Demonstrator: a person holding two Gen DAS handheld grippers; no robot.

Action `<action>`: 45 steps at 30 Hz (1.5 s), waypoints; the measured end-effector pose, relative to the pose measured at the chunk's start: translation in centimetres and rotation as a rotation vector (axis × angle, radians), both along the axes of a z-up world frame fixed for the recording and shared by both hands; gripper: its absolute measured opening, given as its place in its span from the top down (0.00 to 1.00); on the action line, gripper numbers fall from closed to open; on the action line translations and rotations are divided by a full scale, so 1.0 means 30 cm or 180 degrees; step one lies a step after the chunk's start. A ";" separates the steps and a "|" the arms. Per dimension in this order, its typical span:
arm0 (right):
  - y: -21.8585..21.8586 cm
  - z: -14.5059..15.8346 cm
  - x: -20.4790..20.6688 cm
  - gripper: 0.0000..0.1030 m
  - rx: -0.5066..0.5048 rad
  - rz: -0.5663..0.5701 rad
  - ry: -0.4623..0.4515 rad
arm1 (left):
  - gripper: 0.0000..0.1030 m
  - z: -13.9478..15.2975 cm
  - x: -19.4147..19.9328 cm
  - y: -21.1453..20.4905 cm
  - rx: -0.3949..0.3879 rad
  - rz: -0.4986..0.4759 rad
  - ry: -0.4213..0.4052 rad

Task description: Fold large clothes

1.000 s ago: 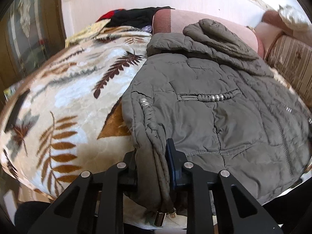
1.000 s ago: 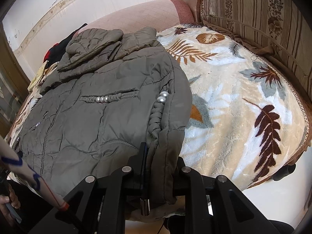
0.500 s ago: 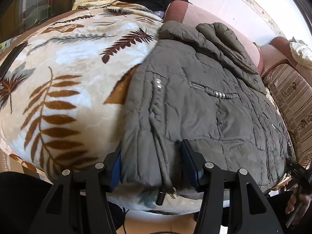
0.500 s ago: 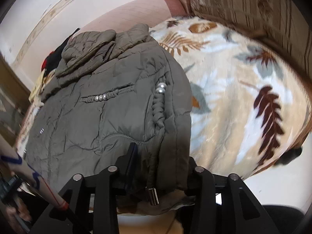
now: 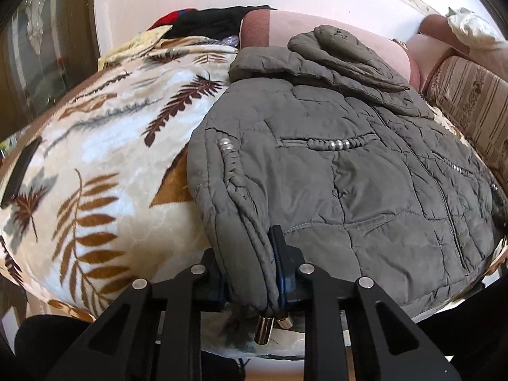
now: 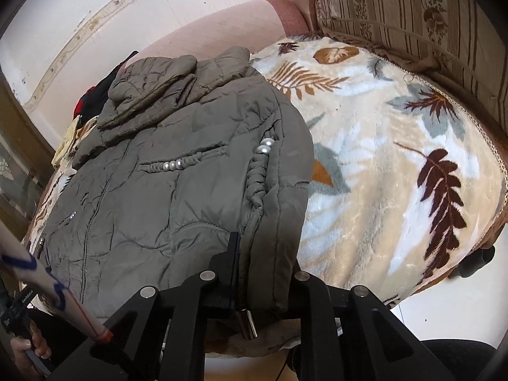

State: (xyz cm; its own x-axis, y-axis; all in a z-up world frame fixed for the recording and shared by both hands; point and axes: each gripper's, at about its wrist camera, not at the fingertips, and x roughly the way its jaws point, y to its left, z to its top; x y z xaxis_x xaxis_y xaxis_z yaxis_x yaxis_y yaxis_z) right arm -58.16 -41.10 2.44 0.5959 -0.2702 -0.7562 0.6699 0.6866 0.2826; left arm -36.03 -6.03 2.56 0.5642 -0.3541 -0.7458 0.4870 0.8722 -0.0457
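Hem-grasp step: left gripper [image 5: 247,273] and right gripper [image 6: 263,273] closing on quilted jacket [image 5: 365,184] hem corners, nearest blanket [image 5: 95,165] edge. Next: lift hem toward hood evenly.

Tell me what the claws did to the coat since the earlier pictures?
Both claws opened partway through, then squeezed again. Now the left claw pinches one bottom corner of the grey coat and the right claw is closing on the other corner. The coat stayed spread flat on the leafy blanket, hood at the far end.
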 end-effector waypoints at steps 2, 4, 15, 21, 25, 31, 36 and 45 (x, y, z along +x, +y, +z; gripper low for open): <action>0.002 0.013 -0.002 0.84 -0.0044 0.0010 -0.0030 | 0.79 0.012 -0.005 -0.002 0.0020 -0.0021 -0.0066; 0.009 0.035 -0.011 0.85 -0.0136 0.0029 -0.0066 | 0.80 0.024 -0.009 -0.006 0.0027 -0.0040 -0.0118; 0.019 0.098 -0.026 0.87 -0.0368 0.0077 -0.0145 | 0.80 0.085 -0.027 0.000 -0.0012 -0.0108 -0.0292; 0.027 0.128 -0.049 0.87 -0.0409 0.0096 -0.0194 | 0.80 0.117 -0.038 0.012 -0.0057 -0.0117 -0.0319; 0.024 0.142 -0.053 0.87 -0.0417 0.0130 -0.0213 | 0.80 0.122 -0.029 0.010 -0.0048 -0.0128 -0.0319; 0.002 0.118 -0.046 0.85 -0.0242 0.0164 -0.0140 | 0.80 0.108 -0.022 0.006 -0.0016 -0.0123 -0.0300; -0.033 0.052 -0.050 0.72 0.0137 0.0048 -0.0114 | 0.79 0.057 -0.015 -0.002 0.0103 -0.0089 -0.0206; 0.021 0.048 0.006 0.89 -0.0212 0.0236 0.0222 | 0.80 0.053 -0.024 -0.012 0.0220 -0.0110 -0.0282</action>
State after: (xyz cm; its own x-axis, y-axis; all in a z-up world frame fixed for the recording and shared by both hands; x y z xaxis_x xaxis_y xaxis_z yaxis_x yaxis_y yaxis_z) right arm -57.98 -40.47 3.89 0.5627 -0.2783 -0.7784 0.6330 0.7507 0.1892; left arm -36.76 -6.38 4.16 0.6174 -0.3240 -0.7168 0.5163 0.8544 0.0585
